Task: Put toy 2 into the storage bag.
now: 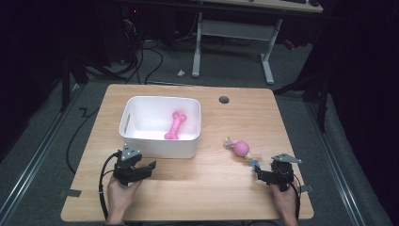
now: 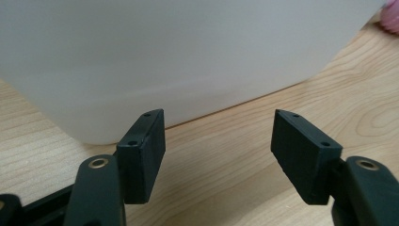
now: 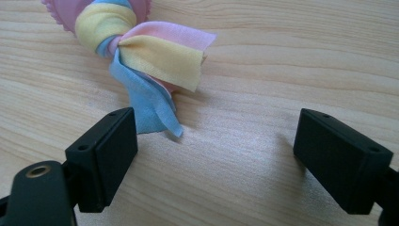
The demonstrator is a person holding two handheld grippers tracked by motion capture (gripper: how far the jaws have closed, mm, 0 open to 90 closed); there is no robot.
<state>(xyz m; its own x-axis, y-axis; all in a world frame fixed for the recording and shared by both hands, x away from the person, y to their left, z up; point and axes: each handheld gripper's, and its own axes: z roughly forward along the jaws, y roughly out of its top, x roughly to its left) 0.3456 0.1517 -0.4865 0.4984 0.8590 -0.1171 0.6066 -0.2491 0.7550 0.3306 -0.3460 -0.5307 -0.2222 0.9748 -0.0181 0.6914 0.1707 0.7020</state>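
**Desk editor:** What sits closest to the camera?

**Photographer:** Two hands at the near edge of the wooden desk [image 1: 207, 188], each holding a set of tongs. The left tongs [image 1: 149, 165] rest just in front of a white plastic bin [image 1: 162, 149], jaws apart with nothing between them. The left gripper view has the bin's pale wall [image 2: 179, 56] right ahead of the spread jaws, bare wood beneath.

**Desk editor:** And the right side?

**Photographer:** The right tongs [image 1: 258, 175] lie at the near right of the desk, jaws also wide apart and empty. Just beyond them is a rope toy [image 1: 241, 149]: a pink ball with knotted fabric strips in yellow, pink and blue. In the right gripper view the toy [image 3: 141, 52] lies flat on the wood, its blue strip ending just beside the jaw on the left of that view. Whether it touches the jaw I cannot tell.

**Desk editor:** Farther back?

**Photographer:** Inside the bin lies a pink bone-shaped toy [image 1: 175, 126], set at a slant on the bin's floor. Behind the bin to the right, a round cable hole [image 1: 224, 100] in the desktop. Past the far edge, grey floor, trailing cables [image 1: 141, 61] and the white legs of another desk [image 1: 233, 28].
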